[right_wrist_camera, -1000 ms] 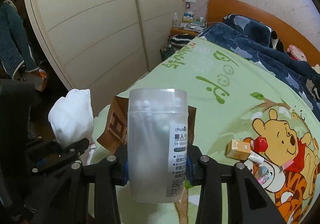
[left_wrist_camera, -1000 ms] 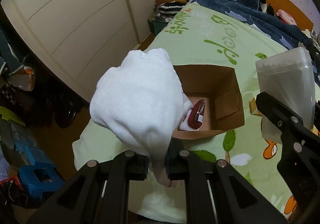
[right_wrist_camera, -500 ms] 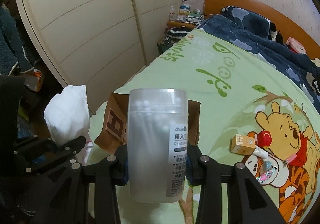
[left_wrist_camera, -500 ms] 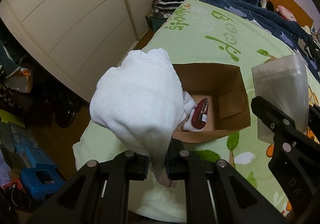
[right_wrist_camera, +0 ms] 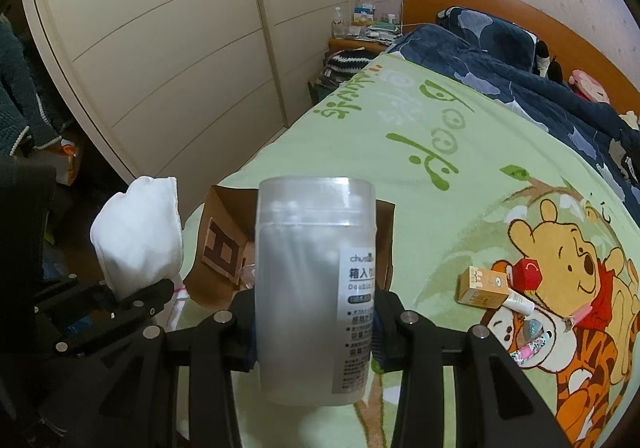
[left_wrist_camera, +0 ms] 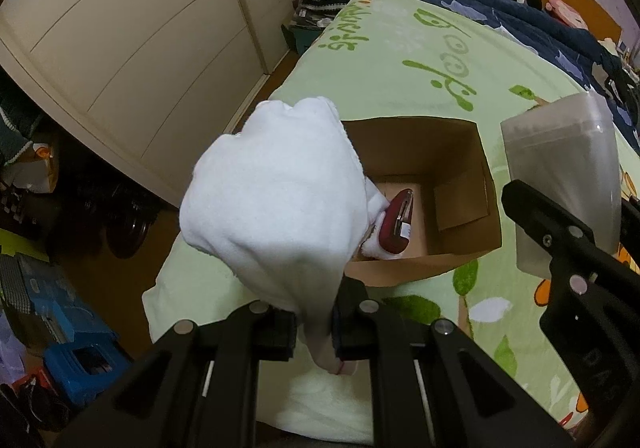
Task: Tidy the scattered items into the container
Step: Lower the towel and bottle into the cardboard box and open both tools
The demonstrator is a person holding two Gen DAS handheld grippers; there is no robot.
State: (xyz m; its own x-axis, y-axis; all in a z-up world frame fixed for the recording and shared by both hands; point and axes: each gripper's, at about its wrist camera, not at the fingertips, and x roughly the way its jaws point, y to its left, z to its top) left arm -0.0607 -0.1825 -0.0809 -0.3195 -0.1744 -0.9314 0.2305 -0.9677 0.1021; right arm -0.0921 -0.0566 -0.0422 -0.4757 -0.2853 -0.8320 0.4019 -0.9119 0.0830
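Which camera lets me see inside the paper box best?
The left wrist view: it looks down into the paper box, showing a red clip on the bottom. The right wrist view shows only its outer walls behind the plastic jar.

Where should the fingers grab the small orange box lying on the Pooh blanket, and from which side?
Grip the orange box across its two long faces, near mid-length, coming down from above. It lies flat on the blanket with its top face exposed. A white tube and a red box crowd its right end, so keep the fingers toward the free left half.
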